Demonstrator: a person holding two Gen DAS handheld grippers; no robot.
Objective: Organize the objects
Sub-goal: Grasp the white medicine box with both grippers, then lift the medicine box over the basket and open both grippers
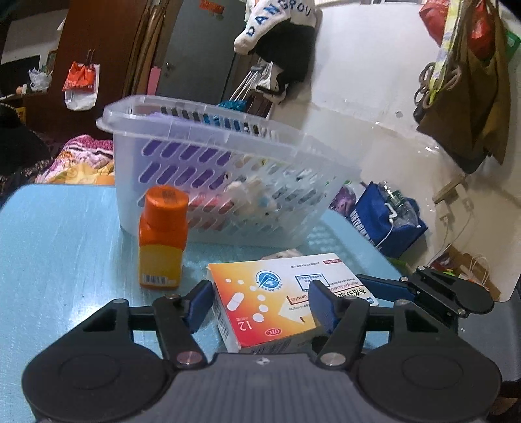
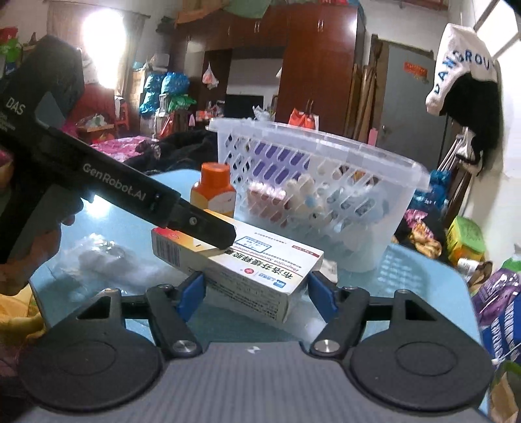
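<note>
Background's pretty busy: a white cap (image 1: 276,22) hangs on the wall, with a blue bag (image 1: 384,221) on the floor. There's a dark wardrobe (image 2: 312,65) and a floral blanket (image 1: 81,159) on the bed.

One medicine box (image 1: 270,299) lies on the one blue table (image 1: 65,234). One orange bottle (image 1: 162,237) stands there, and one clear plastic basket (image 1: 208,156). Two grippers are in view: the left gripper (image 1: 260,302) and the right gripper (image 2: 257,293), each with two blue fingers (image 1: 198,302). The basket holds several small items, perhaps five or more; the slotted wall blurs them too much to count. One clear wrapper (image 2: 97,257) lies on the table.
</note>
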